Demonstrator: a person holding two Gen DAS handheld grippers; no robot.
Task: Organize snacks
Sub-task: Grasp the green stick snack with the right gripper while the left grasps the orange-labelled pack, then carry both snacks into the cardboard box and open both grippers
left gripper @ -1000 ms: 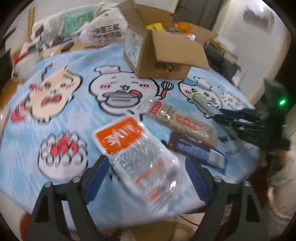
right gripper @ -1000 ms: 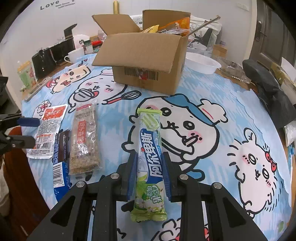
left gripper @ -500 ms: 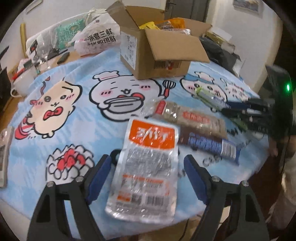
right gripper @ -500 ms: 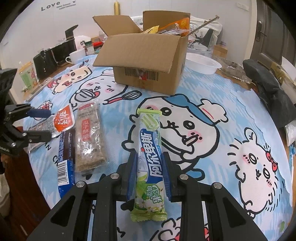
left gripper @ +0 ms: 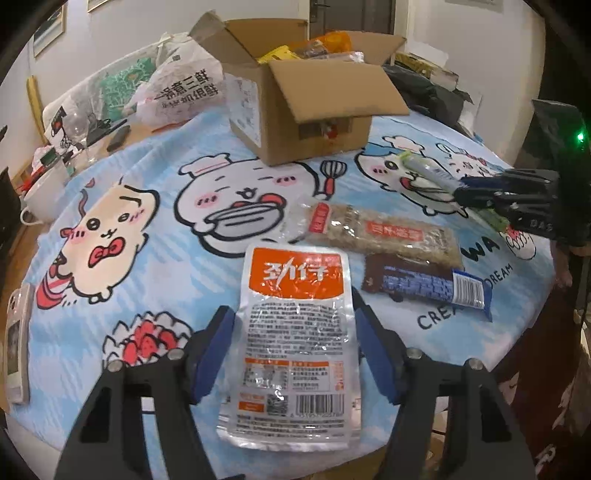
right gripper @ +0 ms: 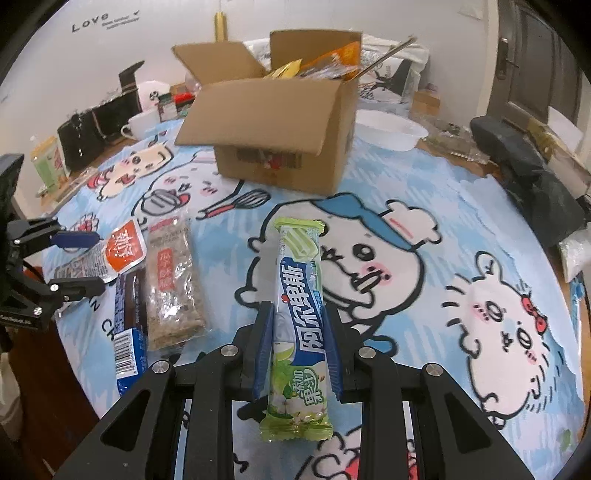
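The orange-and-clear flat plastic snack pouch [left gripper: 295, 325], well in front of the open brown cardboard box [left gripper: 306, 107], looks light, limp and slippery, so the left gripper [left gripper: 291, 332], pinching its two long edges, should keep near the middle, while the right gripper [right gripper: 297, 339] is pressed onto the green-and-blue wafer bar wrapper [right gripper: 299, 314]

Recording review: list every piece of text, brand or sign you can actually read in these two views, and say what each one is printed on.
"劲仔": orange-topped pouch between the left tool's fingers.
"阿尔卑斯": green candy bar gripped by the right tool.
"Love": wall sign.
"CREA…", "…OREAM", "WA": tablecloth.
Unreadable: seed bar label, pouch fine print and barcode digits, dark blue bar, white bag lettering, upside down, carton label.
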